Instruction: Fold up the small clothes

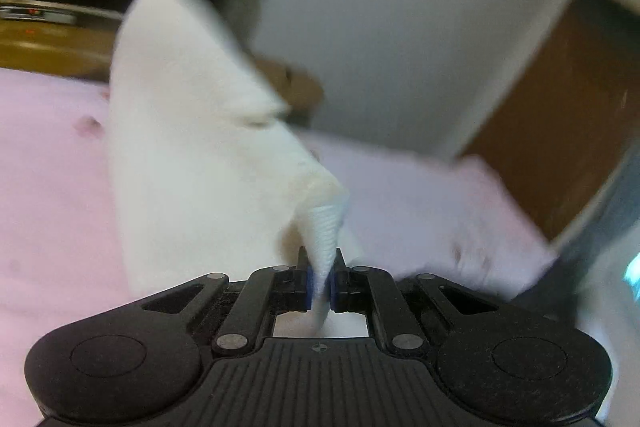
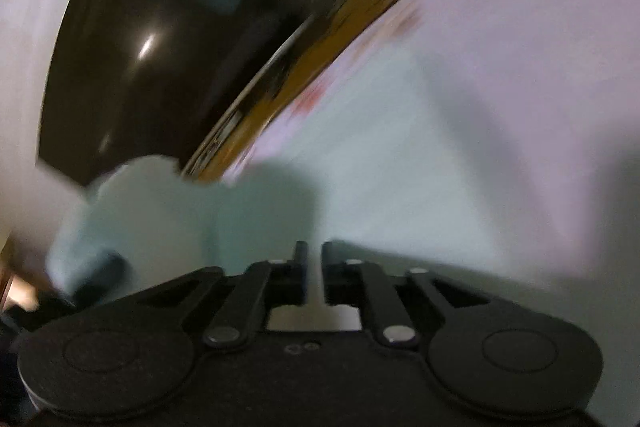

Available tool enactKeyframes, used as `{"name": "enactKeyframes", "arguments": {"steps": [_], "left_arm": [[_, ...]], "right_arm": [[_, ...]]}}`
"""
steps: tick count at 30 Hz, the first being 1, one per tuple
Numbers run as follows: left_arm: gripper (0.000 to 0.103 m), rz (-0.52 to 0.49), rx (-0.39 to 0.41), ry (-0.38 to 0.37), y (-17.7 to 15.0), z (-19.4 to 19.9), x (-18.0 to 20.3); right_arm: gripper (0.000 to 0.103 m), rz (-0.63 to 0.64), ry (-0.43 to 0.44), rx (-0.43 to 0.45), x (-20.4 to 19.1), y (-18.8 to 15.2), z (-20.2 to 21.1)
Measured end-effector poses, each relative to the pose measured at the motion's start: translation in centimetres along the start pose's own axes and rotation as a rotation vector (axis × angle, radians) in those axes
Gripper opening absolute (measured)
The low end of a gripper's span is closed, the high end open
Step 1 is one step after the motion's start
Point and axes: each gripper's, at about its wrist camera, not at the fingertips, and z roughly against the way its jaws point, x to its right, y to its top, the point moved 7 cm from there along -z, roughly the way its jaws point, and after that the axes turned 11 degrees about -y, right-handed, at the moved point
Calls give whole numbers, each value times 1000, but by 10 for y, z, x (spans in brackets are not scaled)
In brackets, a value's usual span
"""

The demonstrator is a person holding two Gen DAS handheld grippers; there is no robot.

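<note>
In the left wrist view, a small white garment point(image 1: 192, 155) hangs raised over a pink sheet point(image 1: 52, 179). My left gripper point(image 1: 320, 279) is shut on its ribbed edge point(image 1: 326, 227), pinched between the blue pads. In the right wrist view, which is blurred by motion, my right gripper point(image 2: 314, 267) has its jaws nearly together with a thin pale strip of cloth between them. The pale garment point(image 2: 360, 179) spreads ahead of it and bunches at the left point(image 2: 132, 203).
The pink sheet point(image 2: 520, 27) covers the work surface. A yellow-brown wooden edge point(image 2: 320, 47) runs along its far side, also seen in the left wrist view point(image 1: 52, 43). A white wall point(image 1: 400, 7) and a brown panel point(image 1: 560, 131) stand beyond.
</note>
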Motion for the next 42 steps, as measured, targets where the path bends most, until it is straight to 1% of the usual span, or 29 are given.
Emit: {"name": "enactKeyframes", "arguments": {"steps": [2,3,4,5,6,7,9,10,12,13,14,15,17,19,20,22,24,25,27,28,30,31,32,33,35,36,38,40,42], "left_arm": [[8,-10,-104,-24,-21,-37,11],[8,-11,-148,-43,-32,-49,19],[15,-31,-174,-61,-40,-55,30],[22,-63,-170,-75,-44,-53,42],[39,-76,-159,-103,-46,-46,51],[47,-65,-146,-123,-46,-37,56],[48,-49,-102,-130,-35,-15,52],[48,-47,-66,-109,-25,-1,43],[48,-41,11,0,-11,20,18],[48,-30,34,75,-3,27,-1],[48,-1,51,140,4,32,-21],[48,31,67,171,10,34,-39],[48,103,57,223,14,35,-68],[48,99,63,243,19,27,-79],[48,94,56,274,21,23,-84],[48,98,37,264,15,19,-91],[48,95,-14,297,8,9,-99],[48,106,-24,293,4,5,-101],[51,113,-23,292,2,1,-106],[51,110,-24,298,3,0,-108],[52,111,-23,297,3,0,-107],[52,109,-23,295,1,0,-107],[52,107,-23,289,0,1,-107],[52,115,-21,279,-2,4,-105],[52,128,-22,265,-1,5,-108],[52,128,-25,263,-1,5,-109],[52,123,-32,263,1,1,-112],[52,125,-36,261,2,1,-113],[52,128,-33,257,1,2,-113]], "right_arm": [[40,-65,-7,62,38,23,37],[44,-89,-12,80,55,32,52],[46,-106,-16,97,69,39,67],[46,-115,-21,115,81,45,81],[47,-120,-29,130,90,50,94],[47,-126,-27,139,95,52,103],[48,-131,6,142,97,52,115],[49,-127,25,134,94,51,117],[53,-102,75,96,82,46,112],[56,-83,96,75,74,45,105],[56,-56,110,55,65,45,95],[56,-28,115,36,56,43,87],[55,31,113,10,40,46,67],[53,64,111,-31,29,48,45],[53,80,101,-48,24,50,34],[52,122,60,-61,18,55,17],[51,141,55,-83,14,58,5],[50,153,53,-102,11,59,-1],[45,192,16,-113,8,59,-7],[45,203,5,-108,8,57,-5],[45,231,-2,-123,5,53,-3],[48,238,11,-136,3,51,-1],[48,250,52,-163,-1,46,2],[48,277,57,-181,-6,41,3],[48,353,9,-187,-14,31,4],[48,363,6,-194,-16,30,4],[45,332,7,-203,-13,32,4],[43,236,45,-226,-5,37,2],[42,189,71,-228,0,41,2]]}}
